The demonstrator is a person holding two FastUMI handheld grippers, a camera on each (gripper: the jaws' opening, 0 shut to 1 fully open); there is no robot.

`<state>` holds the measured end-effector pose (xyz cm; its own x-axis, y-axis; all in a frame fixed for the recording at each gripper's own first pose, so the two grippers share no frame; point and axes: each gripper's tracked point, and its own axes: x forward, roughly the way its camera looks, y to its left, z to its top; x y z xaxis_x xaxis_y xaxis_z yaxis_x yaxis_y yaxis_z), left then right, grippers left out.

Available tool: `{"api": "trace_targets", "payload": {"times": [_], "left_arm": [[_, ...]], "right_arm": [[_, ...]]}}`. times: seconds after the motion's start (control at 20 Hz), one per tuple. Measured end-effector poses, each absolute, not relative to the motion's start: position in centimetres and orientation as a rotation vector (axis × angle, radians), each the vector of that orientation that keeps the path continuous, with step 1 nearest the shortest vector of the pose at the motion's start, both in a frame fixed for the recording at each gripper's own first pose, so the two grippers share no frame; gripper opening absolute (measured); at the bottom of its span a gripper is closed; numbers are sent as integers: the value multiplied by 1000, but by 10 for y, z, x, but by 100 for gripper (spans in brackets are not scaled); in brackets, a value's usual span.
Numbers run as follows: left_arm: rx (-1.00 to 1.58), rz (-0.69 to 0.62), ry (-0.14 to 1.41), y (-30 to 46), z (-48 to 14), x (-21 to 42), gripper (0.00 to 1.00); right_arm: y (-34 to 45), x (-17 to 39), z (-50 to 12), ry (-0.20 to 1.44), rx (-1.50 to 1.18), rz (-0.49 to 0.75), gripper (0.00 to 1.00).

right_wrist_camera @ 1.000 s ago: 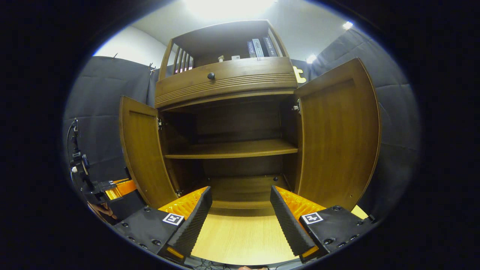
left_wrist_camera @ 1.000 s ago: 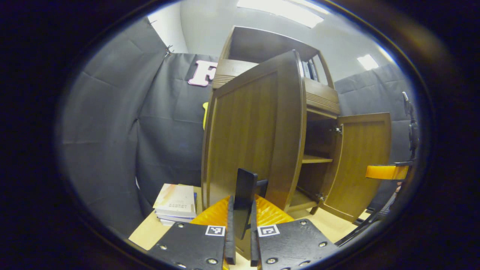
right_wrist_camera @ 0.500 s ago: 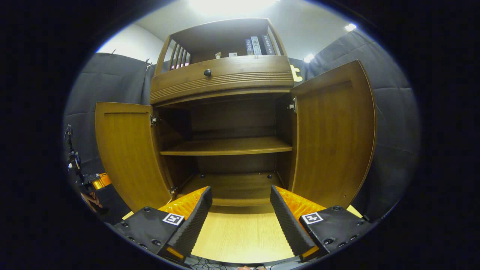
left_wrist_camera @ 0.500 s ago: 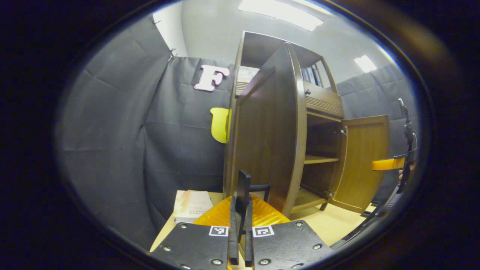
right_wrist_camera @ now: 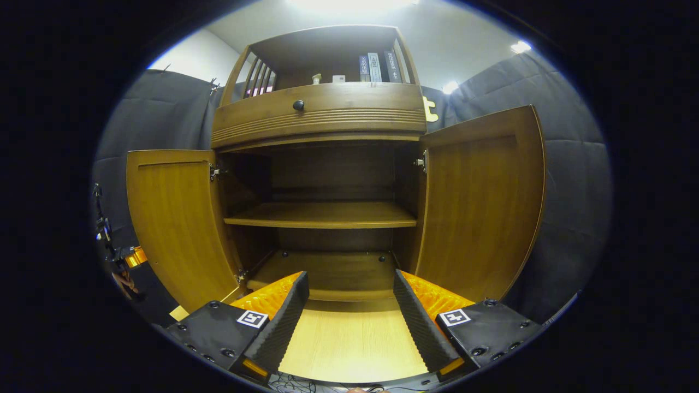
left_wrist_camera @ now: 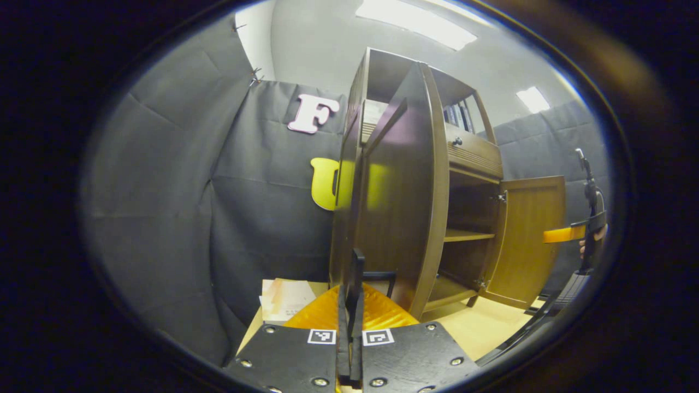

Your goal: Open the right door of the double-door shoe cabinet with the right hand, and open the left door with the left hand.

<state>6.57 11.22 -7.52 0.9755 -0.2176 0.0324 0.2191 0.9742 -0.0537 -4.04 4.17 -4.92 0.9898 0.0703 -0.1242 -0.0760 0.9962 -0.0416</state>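
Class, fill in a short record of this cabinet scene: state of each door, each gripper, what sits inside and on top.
left door: swung wide open
right door: swung wide open
left gripper: jaws shut on the left door's black handle
right gripper: jaws open, holding nothing, facing the cabinet
inside: one bare shelf
drawer: closed, dark knob
top: books standing upright

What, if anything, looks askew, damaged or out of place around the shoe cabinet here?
Nothing stands out. Both the left door and right door hang straight on their hinges, swung wide open. The inner shelf sits level and bare. The left tongs grip the left door's handle.
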Motion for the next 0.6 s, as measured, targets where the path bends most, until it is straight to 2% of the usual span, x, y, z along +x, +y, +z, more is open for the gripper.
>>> {"api": "trace_targets", "payload": {"times": [0.25, 0.6], "left_arm": [[-76, -186, -21, 120, -65, 40, 3], [-87, -40, -22, 115, -35, -26, 2]], "right_arm": [[36, -30, -42, 103, -38, 61, 93], [16, -23, -37, 84, -45, 71, 93]]}}
